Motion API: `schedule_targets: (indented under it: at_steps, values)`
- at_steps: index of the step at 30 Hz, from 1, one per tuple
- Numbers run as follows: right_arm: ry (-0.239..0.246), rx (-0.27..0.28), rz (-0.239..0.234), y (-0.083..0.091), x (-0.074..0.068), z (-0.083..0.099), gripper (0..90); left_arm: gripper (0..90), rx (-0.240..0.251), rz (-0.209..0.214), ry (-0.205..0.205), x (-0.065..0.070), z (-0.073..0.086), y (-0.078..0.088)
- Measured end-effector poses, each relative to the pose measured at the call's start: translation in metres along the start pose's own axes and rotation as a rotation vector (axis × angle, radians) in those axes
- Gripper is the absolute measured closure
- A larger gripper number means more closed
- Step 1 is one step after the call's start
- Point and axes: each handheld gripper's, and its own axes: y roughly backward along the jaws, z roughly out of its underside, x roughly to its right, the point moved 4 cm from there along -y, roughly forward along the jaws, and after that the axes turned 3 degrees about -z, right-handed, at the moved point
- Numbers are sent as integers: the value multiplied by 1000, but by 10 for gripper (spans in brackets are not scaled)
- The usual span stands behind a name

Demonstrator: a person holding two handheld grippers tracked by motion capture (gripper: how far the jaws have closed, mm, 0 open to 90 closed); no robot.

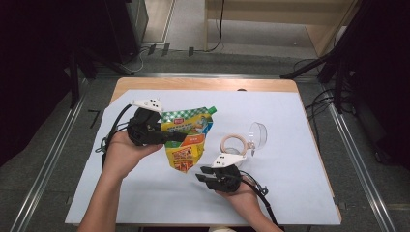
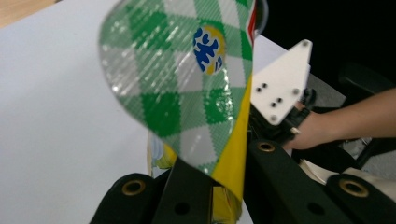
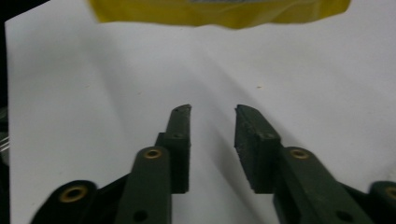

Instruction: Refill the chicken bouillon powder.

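A white sheet (image 1: 290,193) covers most of the table (image 1: 203,83), whose wooden top shows as a strip along the far edge. On the sheet, right of centre, lies a pale ring (image 1: 234,143) (wood-coloured, lying flat), and just beside it, on its right, a clear plastic dome-shaped lid (image 1: 258,136) standing on its edge. Beyond the table, cables (image 1: 145,50) trail across a grey floor (image 1: 232,60), and metal rails (image 1: 358,159) run along both sides. Light wooden furniture (image 1: 270,12) stands at the back.
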Motion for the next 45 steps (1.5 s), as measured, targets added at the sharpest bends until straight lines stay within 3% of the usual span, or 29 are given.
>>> schedule_targets:
  at_steps: [5, 8, 11, 13, 17, 19, 21, 24, 25, 33, 39, 45]
  values:
    - [-15, 13, 61, -1, 4, 0, 817, 900, -37, 28, -47, 16, -3, -1]
    - [-15, 34, 100, 2, 8, -1, 828, 900, -46, 66, -61, 24, -5, -2]
    - [-17, 57, 106, 3, 10, -3, 820, 900, -56, 98, -46, 26, -4, -5]
    - [-4, 77, 85, 3, 8, -4, 801, 900, -69, 126, -24, 25, -2, -11]
    - [41, 72, 86, 2, 2, -5, 776, 900, -60, 101, -2, 22, -3, -14]
    - [50, 64, 69, 2, 0, -4, 770, 900, -42, 109, 16, 19, -3, -14]
    - [93, 64, 57, 2, -6, -4, 760, 895, -26, 103, 30, 17, -3, -15]
    - [129, 59, 40, 1, -15, -4, 750, 864, -9, 68, 47, 15, -4, -18]
    - [133, 56, 34, 0, -17, -3, 749, 842, -16, 50, 50, 14, -3, -20]
    - [129, 40, -21, 1, -34, -4, 746, 751, -1, 45, 78, 13, -3, -32]
    - [143, 46, -54, 2, -46, -6, 749, 738, 7, 35, 76, 17, -4, -42]
    - [146, 45, -68, 3, -51, -7, 746, 709, 0, 25, 101, 19, -4, -48]
